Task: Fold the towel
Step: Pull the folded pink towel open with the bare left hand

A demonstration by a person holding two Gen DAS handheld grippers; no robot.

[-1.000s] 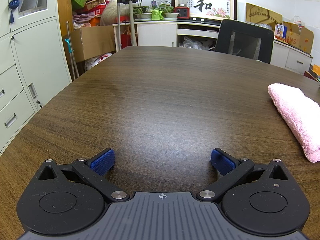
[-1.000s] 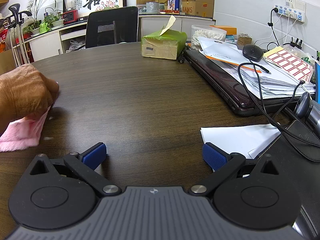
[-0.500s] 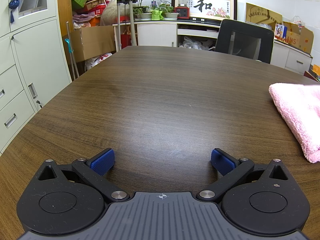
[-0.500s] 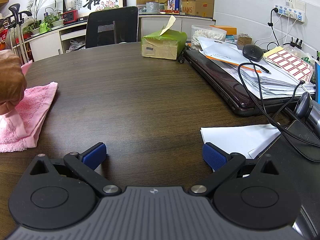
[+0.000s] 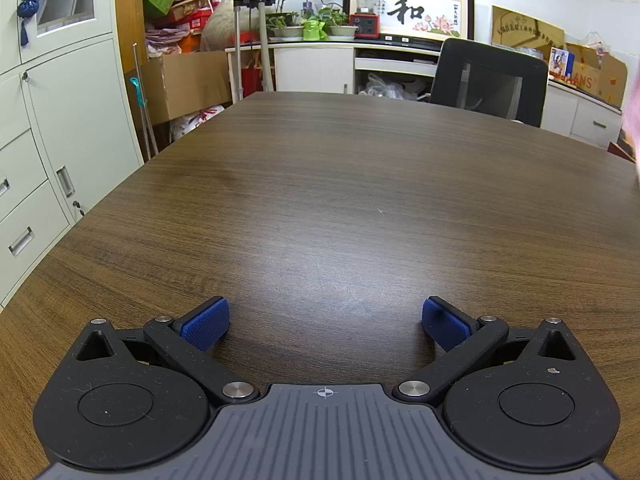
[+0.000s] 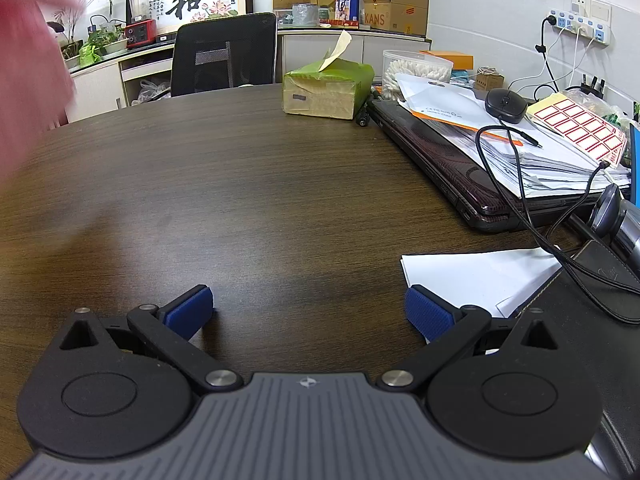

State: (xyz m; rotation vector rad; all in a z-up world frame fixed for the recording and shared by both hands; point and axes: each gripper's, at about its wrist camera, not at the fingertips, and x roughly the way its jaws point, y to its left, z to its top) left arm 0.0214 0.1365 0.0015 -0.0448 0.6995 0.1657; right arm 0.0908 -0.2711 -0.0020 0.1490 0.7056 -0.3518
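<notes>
The pink towel [image 6: 28, 64] is a blurred pink shape in the air at the upper left of the right wrist view, off the table. In the left wrist view only a pink sliver of the towel [image 5: 635, 100] shows at the right edge. My left gripper [image 5: 325, 322] rests low over the dark wooden table [image 5: 340, 184], open, nothing between its blue pads. My right gripper [image 6: 308, 312] is likewise open and holds nothing, just above the table [image 6: 240, 184]. Both stand well apart from the towel.
A green tissue box [image 6: 326, 90], a closed laptop [image 6: 452, 168] stacked with papers, a mouse [image 6: 506, 105] and cables crowd the right side. A white sheet [image 6: 476, 280] lies by my right finger. A black chair [image 5: 488, 80] stands at the far edge; cabinets [image 5: 60, 128] on the left.
The towel has been lifted off the table and swept upward, now blurred in the air; the hand holding it is out of sight. Neither gripper has moved.
</notes>
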